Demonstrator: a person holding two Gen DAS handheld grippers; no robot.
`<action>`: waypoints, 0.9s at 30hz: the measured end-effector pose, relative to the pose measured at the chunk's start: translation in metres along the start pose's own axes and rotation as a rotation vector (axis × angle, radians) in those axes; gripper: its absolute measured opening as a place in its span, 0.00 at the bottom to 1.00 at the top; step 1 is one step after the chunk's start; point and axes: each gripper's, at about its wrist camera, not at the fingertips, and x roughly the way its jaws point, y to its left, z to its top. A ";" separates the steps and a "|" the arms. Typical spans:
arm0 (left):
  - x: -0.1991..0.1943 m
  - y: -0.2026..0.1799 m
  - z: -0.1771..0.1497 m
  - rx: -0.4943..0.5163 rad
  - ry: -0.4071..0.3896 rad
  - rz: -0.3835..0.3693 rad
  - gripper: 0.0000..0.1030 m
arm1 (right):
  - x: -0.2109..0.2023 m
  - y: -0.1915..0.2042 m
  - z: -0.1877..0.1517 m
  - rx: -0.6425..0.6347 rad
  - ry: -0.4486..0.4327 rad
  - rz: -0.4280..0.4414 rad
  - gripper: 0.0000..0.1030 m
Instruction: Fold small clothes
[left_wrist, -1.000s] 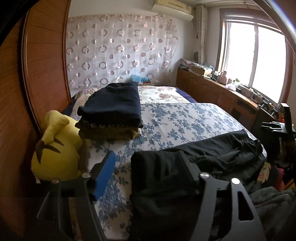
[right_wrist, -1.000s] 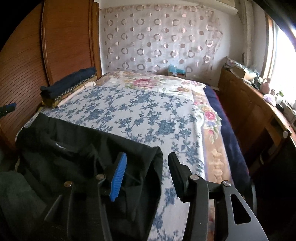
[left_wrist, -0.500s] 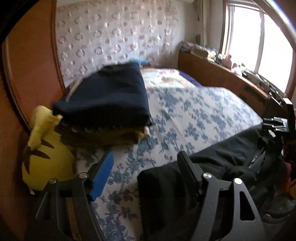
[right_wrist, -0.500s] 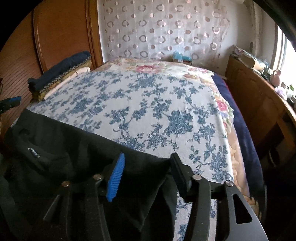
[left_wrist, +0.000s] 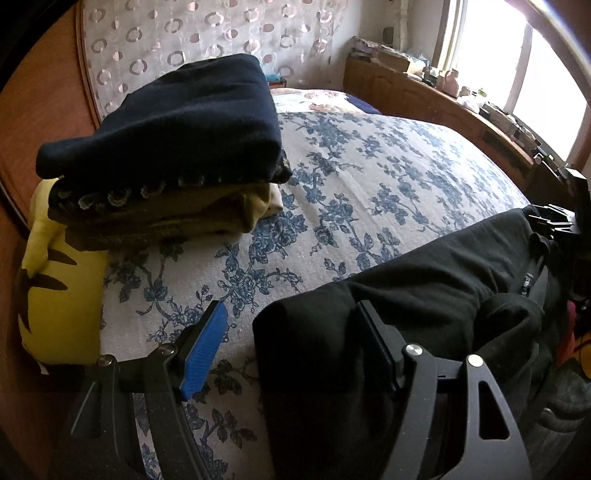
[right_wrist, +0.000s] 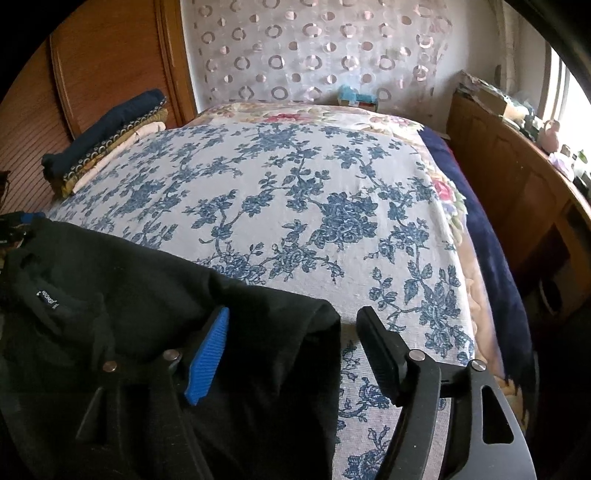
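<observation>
Garment: black garment (left_wrist: 424, 295) lies along the near edge of the bed (right_wrist: 295, 192).
Left tool (left_wrist: 291, 347): fingers apart, over the garment's corner.
Right tool (right_wrist: 295, 347): fingers apart, over its other corner.
Stack: folded clothes (left_wrist: 166, 147) beyond the garment.

The left gripper (left_wrist: 291, 343) is hovering low over the bed (left_wrist: 369, 177) with its jaws standing wide apart. The black garment (left_wrist: 424, 295) is lying across the flowered cover, and its near corner is sitting between the two fingers. A stack of folded clothes (left_wrist: 166, 147) is resting beyond, partly over a yellow plush toy (left_wrist: 59, 288).
</observation>
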 end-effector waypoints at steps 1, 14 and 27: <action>0.000 0.000 0.000 -0.002 0.001 -0.008 0.70 | -0.001 0.000 -0.001 -0.005 -0.001 0.008 0.70; -0.027 -0.018 -0.010 -0.019 -0.048 -0.095 0.11 | -0.023 0.017 -0.010 -0.076 -0.026 0.138 0.14; -0.200 -0.068 0.006 0.023 -0.465 -0.153 0.09 | -0.210 0.058 0.014 -0.166 -0.377 0.144 0.13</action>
